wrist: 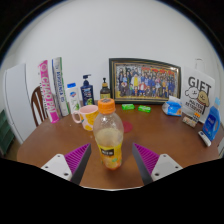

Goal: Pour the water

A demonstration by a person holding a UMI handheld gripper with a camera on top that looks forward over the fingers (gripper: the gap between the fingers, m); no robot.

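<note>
A clear plastic bottle [108, 133] with an orange cap, a dark label and yellow-orange liquid stands upright on the brown wooden table [60, 140]. It sits between my gripper's [111, 161] two fingers, with a gap at each side. The purple pads [76, 158] face it from left and right without touching it. The gripper is open. Behind the bottle to the left stands a yellow mug [87, 116] with a red inside.
At the table's back stand a framed group photo [145, 81], a dark pump bottle [87, 92], a small yellow bottle [104, 89] and a white bottle [73, 97]. Green items [136, 106] lie before the frame. A gift box [198, 95] and blue items [211, 122] crowd the right.
</note>
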